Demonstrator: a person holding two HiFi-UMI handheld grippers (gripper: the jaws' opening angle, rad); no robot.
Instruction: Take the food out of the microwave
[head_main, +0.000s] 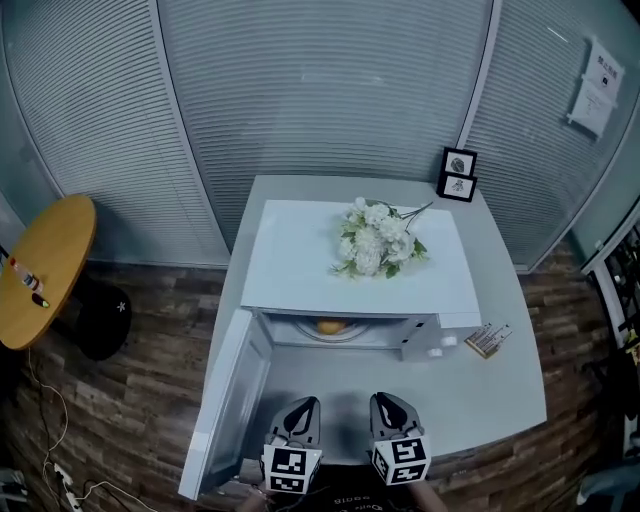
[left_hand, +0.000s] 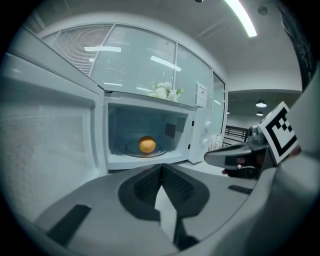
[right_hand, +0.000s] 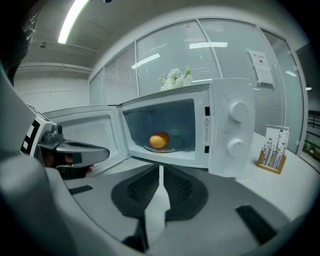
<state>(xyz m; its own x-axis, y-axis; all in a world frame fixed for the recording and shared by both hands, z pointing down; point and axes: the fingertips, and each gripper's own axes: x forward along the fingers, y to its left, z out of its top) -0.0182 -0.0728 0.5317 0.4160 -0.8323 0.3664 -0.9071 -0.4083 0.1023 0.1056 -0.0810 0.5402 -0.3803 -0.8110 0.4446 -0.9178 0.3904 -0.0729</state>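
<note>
An orange, roundish piece of food (head_main: 330, 326) lies on the glass turntable inside the white microwave (head_main: 300, 262), whose door (head_main: 226, 398) hangs open to the left. Both grippers hover side by side over the grey table in front of the opening, well short of it. In the left gripper view, my left gripper (left_hand: 161, 172) is shut and empty, with the food (left_hand: 147, 145) straight ahead. The right gripper (right_hand: 160, 172) is also shut with nothing in it, and the food (right_hand: 159, 140) shows beyond its tips. The same pair appears in the head view, left gripper (head_main: 300, 413) and right gripper (head_main: 391, 407).
A bunch of white flowers (head_main: 378, 238) lies on the microwave's top. Two small picture frames (head_main: 458, 174) stand at the table's back right, and a wooden card holder (head_main: 488, 340) sits right of the microwave. A round wooden side table (head_main: 45, 262) is at far left.
</note>
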